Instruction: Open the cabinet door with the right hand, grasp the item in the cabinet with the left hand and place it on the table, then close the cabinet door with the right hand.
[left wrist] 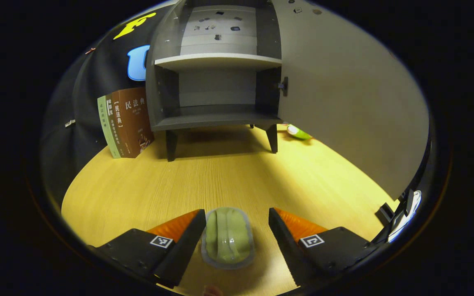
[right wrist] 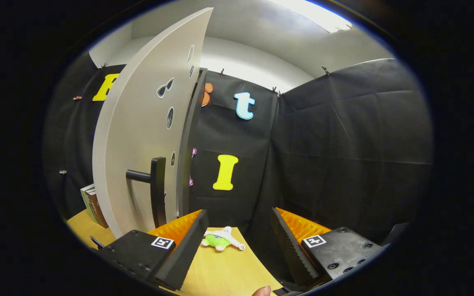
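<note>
The grey cabinet (left wrist: 216, 117) stands on the wooden table (left wrist: 146, 185) with its door (left wrist: 344, 107) swung wide open to the right; both shelves look bare. A green item in a clear wrapper (left wrist: 228, 238) lies on the table between the fingers of my left gripper (left wrist: 237, 236), which is open; the right finger stands apart from it. In the right gripper view the open door (right wrist: 138, 135) rises at the left with its dark bar handle (right wrist: 156, 191). My right gripper (right wrist: 239, 238) is open and empty, just right of and below the handle.
Several books (left wrist: 126, 123) lean against the booth wall left of the cabinet. A small green and white plush toy (right wrist: 220, 239) lies on the table beyond the door, also seen as a green shape (left wrist: 298, 132) by the cabinet's right leg. Black cloth walls close the booth.
</note>
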`<state>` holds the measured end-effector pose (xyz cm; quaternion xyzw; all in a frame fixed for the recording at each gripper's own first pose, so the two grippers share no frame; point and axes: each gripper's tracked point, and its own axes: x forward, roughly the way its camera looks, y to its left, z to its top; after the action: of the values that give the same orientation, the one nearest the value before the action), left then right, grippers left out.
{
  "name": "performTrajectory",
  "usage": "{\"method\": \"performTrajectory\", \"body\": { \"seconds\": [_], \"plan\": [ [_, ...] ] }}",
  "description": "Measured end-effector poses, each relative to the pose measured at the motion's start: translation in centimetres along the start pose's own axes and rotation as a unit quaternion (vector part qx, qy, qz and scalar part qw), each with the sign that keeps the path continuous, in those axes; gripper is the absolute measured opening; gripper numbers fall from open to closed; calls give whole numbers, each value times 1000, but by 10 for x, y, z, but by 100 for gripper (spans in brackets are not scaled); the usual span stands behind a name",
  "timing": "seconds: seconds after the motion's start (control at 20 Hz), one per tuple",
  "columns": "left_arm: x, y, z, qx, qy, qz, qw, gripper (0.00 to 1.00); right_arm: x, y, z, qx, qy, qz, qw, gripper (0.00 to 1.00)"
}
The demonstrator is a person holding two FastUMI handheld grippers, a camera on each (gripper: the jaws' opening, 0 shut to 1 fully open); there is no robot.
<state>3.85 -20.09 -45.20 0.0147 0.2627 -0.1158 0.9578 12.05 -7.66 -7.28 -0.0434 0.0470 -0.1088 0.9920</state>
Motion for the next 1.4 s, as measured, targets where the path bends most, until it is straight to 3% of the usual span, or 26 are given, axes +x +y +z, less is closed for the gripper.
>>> {"method": "performTrajectory", "body": {
  "seconds": [0.45, 0.8, 1.0, 1.35, 1.4],
  "plan": [
    [-80, 20, 112, -13, -91, 6, 996, 96, 1, -2, 10, 9, -15, -9, 1000, 98],
    [-171, 89, 217, -36, -178, 42, 983, 96, 0, 0, 12, 24, -18, 0, 1000, 98],
    [-213, 139, 253, -51, -197, 80, 976, 96, 0, 0, 18, 15, -28, 5, 999, 98],
    [-286, 199, 309, -60, -237, 110, 963, 95, -1, 2, 18, 40, -27, -6, 999, 96],
    [-297, 205, 314, -57, -239, 116, 962, 92, -4, 2, 18, 42, -27, -8, 999, 100]
  ]
}}
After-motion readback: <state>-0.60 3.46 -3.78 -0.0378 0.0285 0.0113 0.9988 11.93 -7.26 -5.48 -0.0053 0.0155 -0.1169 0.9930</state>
